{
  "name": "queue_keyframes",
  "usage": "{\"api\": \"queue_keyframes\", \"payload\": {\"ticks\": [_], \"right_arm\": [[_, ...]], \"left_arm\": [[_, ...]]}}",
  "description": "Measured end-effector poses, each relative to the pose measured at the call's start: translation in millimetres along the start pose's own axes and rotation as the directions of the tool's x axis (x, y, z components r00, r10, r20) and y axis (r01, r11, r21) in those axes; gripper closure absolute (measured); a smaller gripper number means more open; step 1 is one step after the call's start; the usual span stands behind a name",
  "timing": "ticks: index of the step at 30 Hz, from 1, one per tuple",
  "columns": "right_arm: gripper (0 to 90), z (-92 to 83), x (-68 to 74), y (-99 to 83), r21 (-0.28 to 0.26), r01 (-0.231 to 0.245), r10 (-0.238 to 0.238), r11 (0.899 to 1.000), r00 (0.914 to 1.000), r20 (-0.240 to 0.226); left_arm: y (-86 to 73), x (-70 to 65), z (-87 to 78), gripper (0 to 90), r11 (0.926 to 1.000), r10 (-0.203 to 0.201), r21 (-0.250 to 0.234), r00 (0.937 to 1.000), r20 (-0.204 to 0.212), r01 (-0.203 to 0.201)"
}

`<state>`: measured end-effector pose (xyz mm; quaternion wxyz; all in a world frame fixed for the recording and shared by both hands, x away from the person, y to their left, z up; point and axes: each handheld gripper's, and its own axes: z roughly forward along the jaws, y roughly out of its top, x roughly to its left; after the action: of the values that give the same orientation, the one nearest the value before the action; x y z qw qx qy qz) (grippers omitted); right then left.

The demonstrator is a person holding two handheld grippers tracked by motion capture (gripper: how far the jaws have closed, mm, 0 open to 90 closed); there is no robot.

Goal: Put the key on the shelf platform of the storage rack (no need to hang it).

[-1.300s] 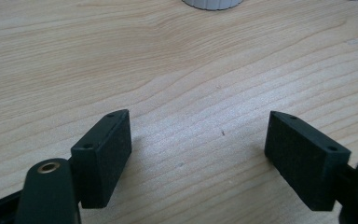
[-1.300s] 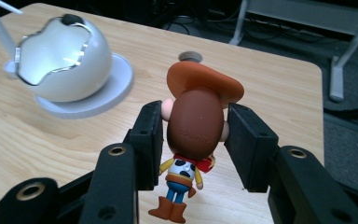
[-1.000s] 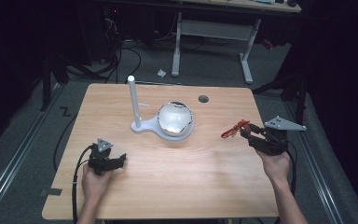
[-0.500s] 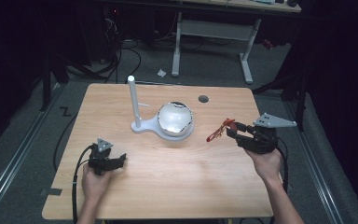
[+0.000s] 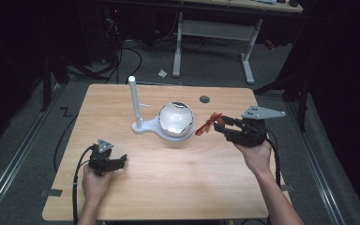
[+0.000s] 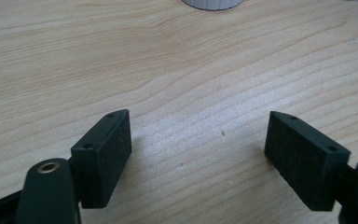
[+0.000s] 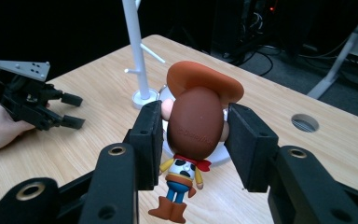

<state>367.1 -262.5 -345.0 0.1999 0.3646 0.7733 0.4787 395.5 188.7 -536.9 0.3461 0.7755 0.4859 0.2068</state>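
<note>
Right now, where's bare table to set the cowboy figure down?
Bare wood runs across the near half of the table, between the left gripper and right gripper, in front of the bowl. The far left corner behind the white stand is bare too. It is crowded at the centre, where bowl, stand and figure sit close.

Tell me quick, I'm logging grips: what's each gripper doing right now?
Left gripper: open, nothing between its jaws, low over the table.
Right gripper: closed on the cowboy figurine, gripping its head.
</note>
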Motion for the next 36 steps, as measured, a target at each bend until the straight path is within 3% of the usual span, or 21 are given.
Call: {"api": "queue_keyframes", "payload": {"ticks": [15,36], "right_arm": [[57.7,33.7,-0.6,21.0,0.028,-0.009,0.01,1.0,0.9991,-0.041],[57.7,70.8,-7.6,34.4,0.066,-0.024,0.027,0.998,0.9989,-0.039]], "left_arm": [[0.0,0.0,0.0,23.3,1.0,0.0,-0.001,1.0,0.0,0.0],[0.0,0.1,0.0,23.4,1.0,0.0,0.0,1.0,0.001,0.0]]}}
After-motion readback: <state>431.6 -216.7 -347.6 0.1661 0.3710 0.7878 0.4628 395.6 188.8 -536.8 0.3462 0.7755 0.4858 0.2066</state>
